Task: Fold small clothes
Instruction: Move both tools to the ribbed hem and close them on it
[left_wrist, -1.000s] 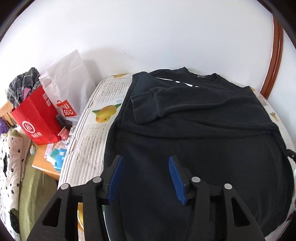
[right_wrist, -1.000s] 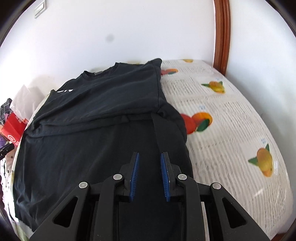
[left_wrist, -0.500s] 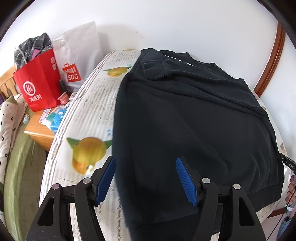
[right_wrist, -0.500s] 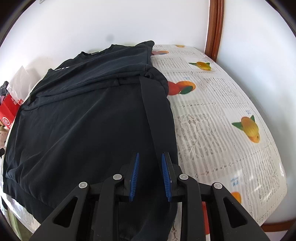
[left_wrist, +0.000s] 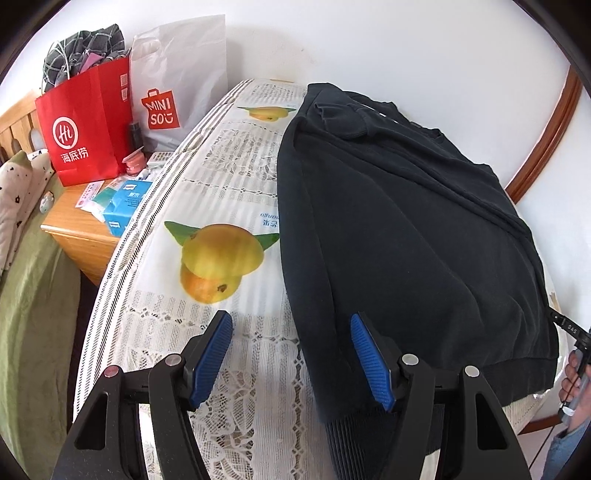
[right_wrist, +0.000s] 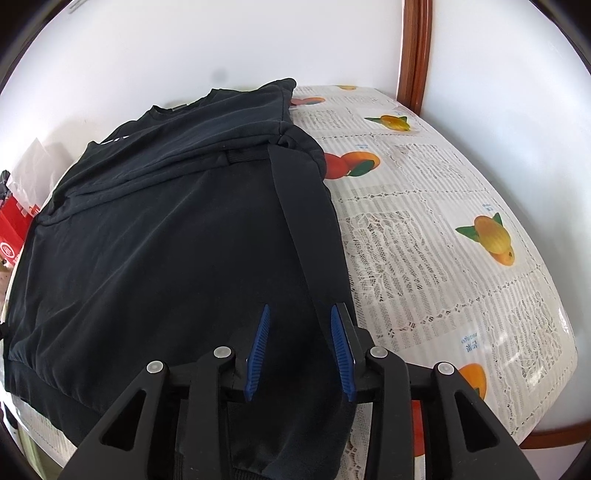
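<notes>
A black sweatshirt (left_wrist: 406, 229) lies flat on the fruit-print tablecloth (left_wrist: 221, 206), sleeves folded across its body. My left gripper (left_wrist: 291, 354) is open wide over the sweatshirt's near left hem corner, its right finger over the cloth and its left finger over the bare tablecloth. In the right wrist view the sweatshirt (right_wrist: 166, 240) fills the left and middle. My right gripper (right_wrist: 299, 350) is open a little, above the near right hem, with nothing held between its blue pads.
A red paper bag (left_wrist: 85, 122) and a white shopping bag (left_wrist: 177, 81) stand on a wooden side table (left_wrist: 77, 225) to the left, with small packets. A wooden door frame (right_wrist: 413, 48) stands at the back right. White wall runs behind.
Both grippers have drawn back toward the near hem of the sweatshirt. The left gripper moved left to the hem corner. The right gripper's jaws have opened a little.
</notes>
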